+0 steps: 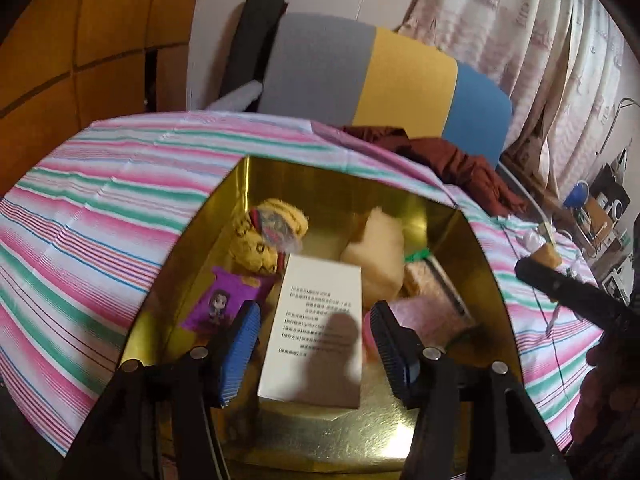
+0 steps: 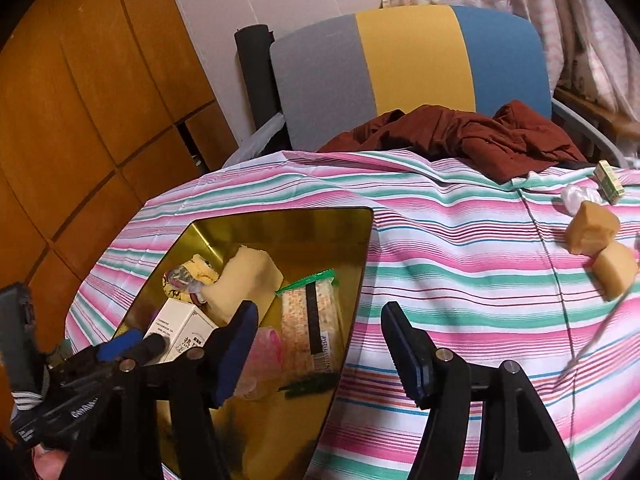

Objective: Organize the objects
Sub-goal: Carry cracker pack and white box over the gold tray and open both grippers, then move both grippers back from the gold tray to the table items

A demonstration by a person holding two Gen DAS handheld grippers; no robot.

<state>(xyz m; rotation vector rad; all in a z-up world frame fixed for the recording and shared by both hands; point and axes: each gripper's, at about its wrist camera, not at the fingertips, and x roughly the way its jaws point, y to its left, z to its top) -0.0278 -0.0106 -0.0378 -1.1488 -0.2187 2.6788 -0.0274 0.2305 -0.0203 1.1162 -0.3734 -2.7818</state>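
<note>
A gold-lined box (image 1: 352,184) sits on the striped tablecloth and holds several things. A white printed carton (image 1: 316,332) lies in its middle, between a purple picture card (image 1: 224,300) and a pink packet (image 1: 428,312). Behind them are a yellow plush (image 1: 264,240) and a cream sponge (image 1: 380,256). My left gripper (image 1: 314,320) hovers open over the carton, its blue pads on either side of it. My right gripper (image 2: 320,332) is open and empty over the gold-lined box's (image 2: 280,224) right rim. Two tan sponge blocks (image 2: 592,228) lie on the cloth at the far right.
A small green and yellow box (image 2: 609,182) and a crumpled white wrapper (image 2: 576,194) lie near the table's far right edge. A dark red garment (image 2: 460,136) is heaped at the back. Behind it stands a grey, yellow and blue chair (image 2: 400,64), with wooden cupboards (image 2: 80,120) to the left.
</note>
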